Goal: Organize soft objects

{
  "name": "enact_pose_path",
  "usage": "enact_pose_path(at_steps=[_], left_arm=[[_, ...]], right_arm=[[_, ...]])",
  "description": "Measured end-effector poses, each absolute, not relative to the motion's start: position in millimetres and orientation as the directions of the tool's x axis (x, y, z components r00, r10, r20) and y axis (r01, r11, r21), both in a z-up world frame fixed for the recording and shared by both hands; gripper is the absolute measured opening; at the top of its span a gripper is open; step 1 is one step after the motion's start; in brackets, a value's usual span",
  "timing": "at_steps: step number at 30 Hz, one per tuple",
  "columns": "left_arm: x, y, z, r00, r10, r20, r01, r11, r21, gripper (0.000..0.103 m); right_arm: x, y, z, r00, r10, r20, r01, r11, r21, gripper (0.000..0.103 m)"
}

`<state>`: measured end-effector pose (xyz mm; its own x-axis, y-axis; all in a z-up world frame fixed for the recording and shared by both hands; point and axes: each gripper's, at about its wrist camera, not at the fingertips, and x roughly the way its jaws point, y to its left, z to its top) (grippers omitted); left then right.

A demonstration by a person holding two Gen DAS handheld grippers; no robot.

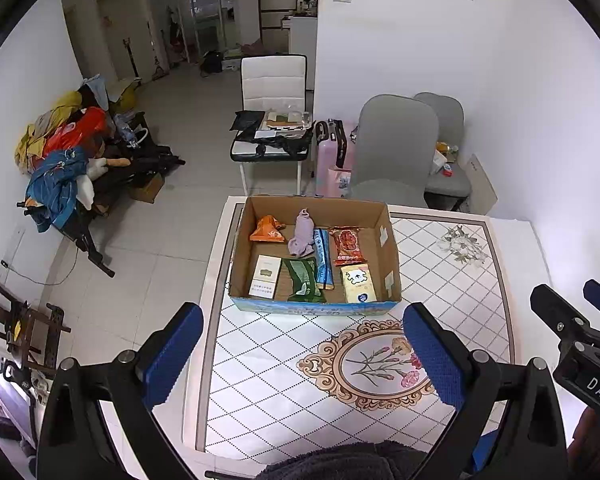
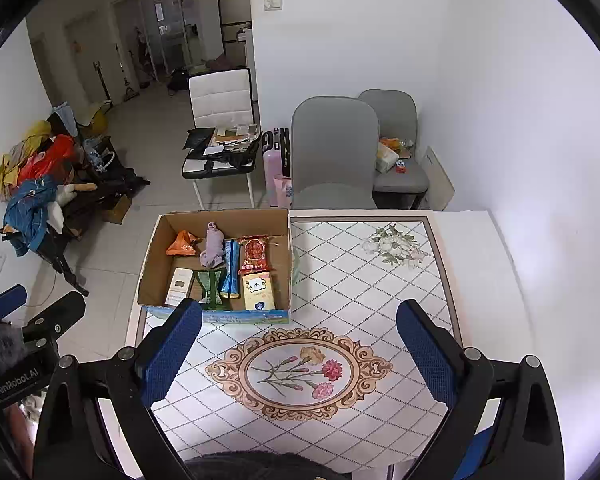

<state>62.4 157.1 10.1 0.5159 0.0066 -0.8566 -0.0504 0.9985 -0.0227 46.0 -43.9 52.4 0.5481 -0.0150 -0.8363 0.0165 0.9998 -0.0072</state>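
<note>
We are holding the left tongs [image 1: 302,356] and right tongs [image 2: 298,354] wide apart and empty, above the table [image 2: 380,300], short of the cardboard box [image 2: 152,268]. The soft items, including the purple cloth [image 2: 213,245], are lying packed inside the box; reaching in risks snagging neighbouring packets.

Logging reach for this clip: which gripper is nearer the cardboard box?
Left, slightly. The left gripper hovers open directly before the cardboard box; the right gripper hovers open, offset to its right.

Cardboard box [image 1: 388,256] on patterned table [image 1: 284,364]
</note>
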Motion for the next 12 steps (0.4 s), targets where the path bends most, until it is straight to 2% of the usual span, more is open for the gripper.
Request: enact_pose_path(at_steps=[12], left_arm=[[61.5,153.2,11.4,0.520,-0.006,-0.854,-0.038,0.999,-0.030,0.102]], right_arm=[[40.5,-48.4,54.0,0.553,-0.020,-0.833,0.030,1.000,-0.004,0.100]])
